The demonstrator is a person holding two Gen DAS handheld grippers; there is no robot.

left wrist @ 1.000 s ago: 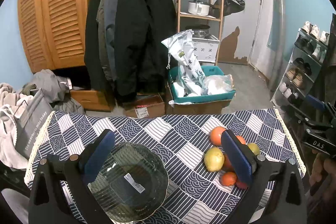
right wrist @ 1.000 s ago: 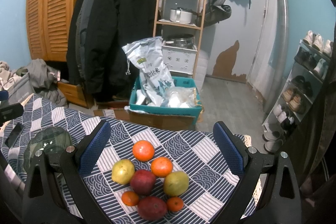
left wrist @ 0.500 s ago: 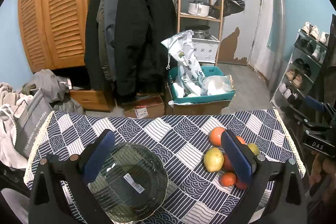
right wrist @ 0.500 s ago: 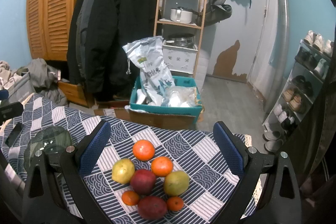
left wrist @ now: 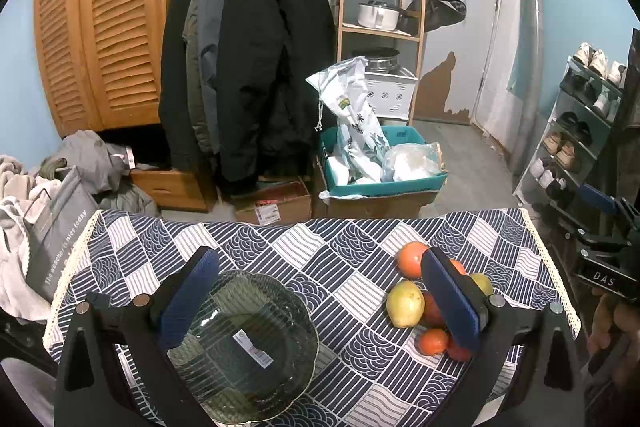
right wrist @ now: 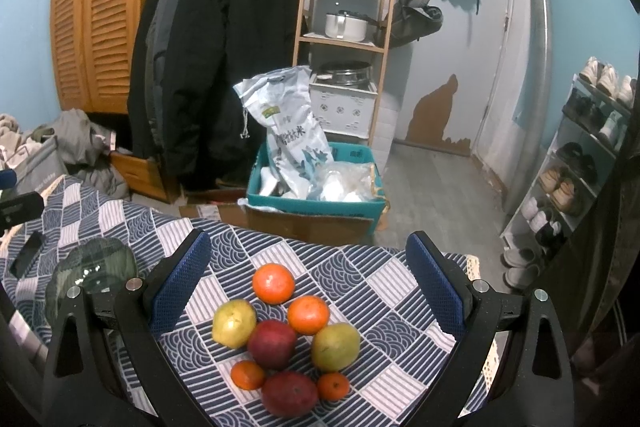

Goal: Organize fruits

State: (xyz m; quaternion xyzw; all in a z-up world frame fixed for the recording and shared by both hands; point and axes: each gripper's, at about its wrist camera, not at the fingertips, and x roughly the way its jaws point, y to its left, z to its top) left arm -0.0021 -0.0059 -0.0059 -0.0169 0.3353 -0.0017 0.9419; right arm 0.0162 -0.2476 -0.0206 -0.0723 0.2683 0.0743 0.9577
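We see a tablecloth point(right wrist: 360, 279) patterned in navy and white squares of wave scales and stripes, edged with cream lace. On it lie orange tangerines point(right wrist: 273, 283), yellow-green pears point(right wrist: 234, 323) and dark red apples point(right wrist: 272, 344), and to the left a smoky grey-green ribbed glass bowl point(left wrist: 244, 347). Our gripper fingers point(right wrist: 180, 287) carry blue textured pads on black frames.

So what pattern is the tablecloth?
Navy and white patchwork of waves and stripes on the tablecloth; clearest in left wrist view.
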